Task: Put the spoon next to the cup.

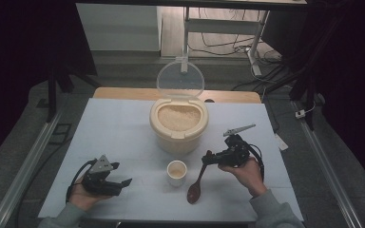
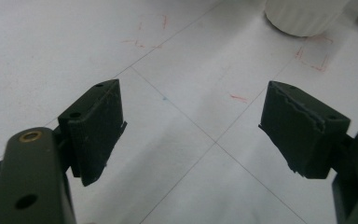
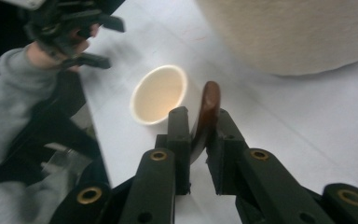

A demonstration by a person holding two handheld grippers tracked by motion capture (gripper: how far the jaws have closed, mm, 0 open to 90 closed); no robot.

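Observation:
A brown wooden spoon point(image 1: 196, 187) slants down to the white table point(image 1: 114, 128), its bowl low by the front edge. My right gripper point(image 1: 208, 159) is shut on the handle; in the right gripper view the handle point(image 3: 209, 100) stands between the two jaws. A small white cup point(image 1: 177, 172) point(image 3: 159, 94) sits just left of the spoon. Behind it stands a cream rice bin point(image 1: 178, 135) point(image 3: 298, 32) full of rice, its clear lid point(image 1: 180, 80) tipped up. My left gripper point(image 1: 123, 183) point(image 2: 191, 121) rests open at the front left, with nothing between its jaws.
The left hand and its gripper point(image 3: 112, 42) show beyond the cup in the right gripper view. Thin grid lines and red marks cover the table. The cup's base point(image 2: 303, 16) is at the top right of the left gripper view. Metal rails run along both sides of the table.

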